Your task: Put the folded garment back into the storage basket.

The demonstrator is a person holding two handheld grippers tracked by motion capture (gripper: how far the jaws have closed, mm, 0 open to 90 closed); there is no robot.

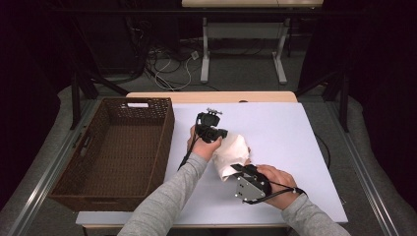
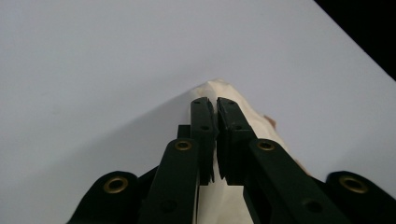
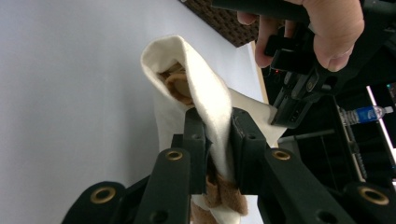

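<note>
A cream cloth with a brown inner side hangs just above the white table, held from both ends. My left gripper grips its far upper corner; in the left gripper view its jaws are pressed together over the cream cloth. My right gripper holds the near end. In the right gripper view the jaws pinch a fold of the cloth, whose brown lining shows inside the loop and below the jaws. The left gripper clamps the cloth's corner at the right there.
A brown woven basket stands on the table's left side, close to my left forearm, and its corner shows in the right gripper view. Bare white tabletop lies to the right and beyond the cloth. A water bottle lies off the table.
</note>
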